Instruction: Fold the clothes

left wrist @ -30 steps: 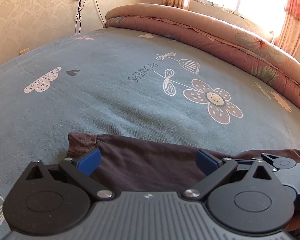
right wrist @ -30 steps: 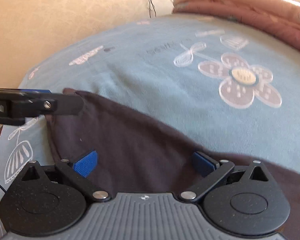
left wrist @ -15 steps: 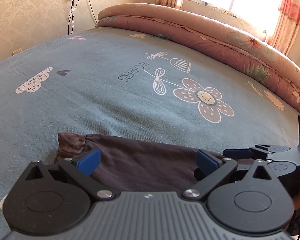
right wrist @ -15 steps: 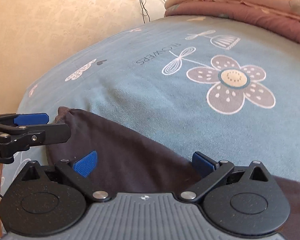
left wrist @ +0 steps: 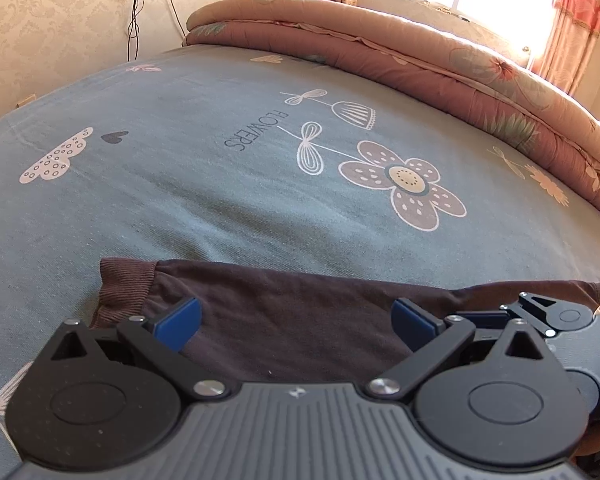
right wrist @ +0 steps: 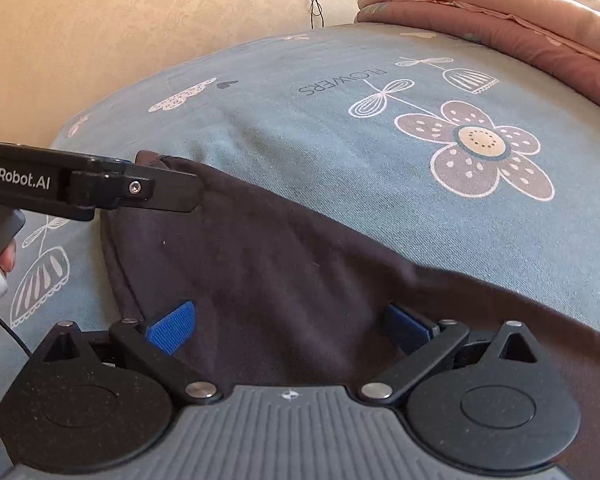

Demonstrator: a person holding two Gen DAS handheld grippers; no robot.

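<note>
1. On the blue-grey bedsheet (left wrist: 204, 184), printed with flowers and the word FLOWERS, a dark brown garment (left wrist: 292, 320) lies spread flat along the near edge of the bed. Its ribbed cuff (left wrist: 126, 284) sits at the left end in the left wrist view.
2. Left gripper (left wrist: 296, 322): jaws spread wide, blue pads (left wrist: 180, 322) hovering just above the cloth near the cuff. Nothing lies between them; released. I cannot tell whether the pads touch the fabric.
3. Right gripper (right wrist: 290, 326): likewise spread apart over the broader dark panel, holding nothing. Its blue pads (right wrist: 172, 326) straddle smooth cloth with no pinched ridge.
4. Seen from the right wrist camera, the left tool enters from the left as a black bar marked "GenRobot.AI", its tip at the garment's far corner by the cuff. A fingertip (right wrist: 6, 256) of the person shows at the frame edge.
5. Judgement on placement: the two tools sit side by side along one long edge, probably so both can pinch that edge and carry it across in a single even fold.
6. Rolled pink quilt (left wrist: 380, 40) lies along the far side, well apart from the garment, so open sheet is left for a fold.
7. Stage: early; no grip taken yet. Risk: pinching the sheet together with the thin cloth.
</note>
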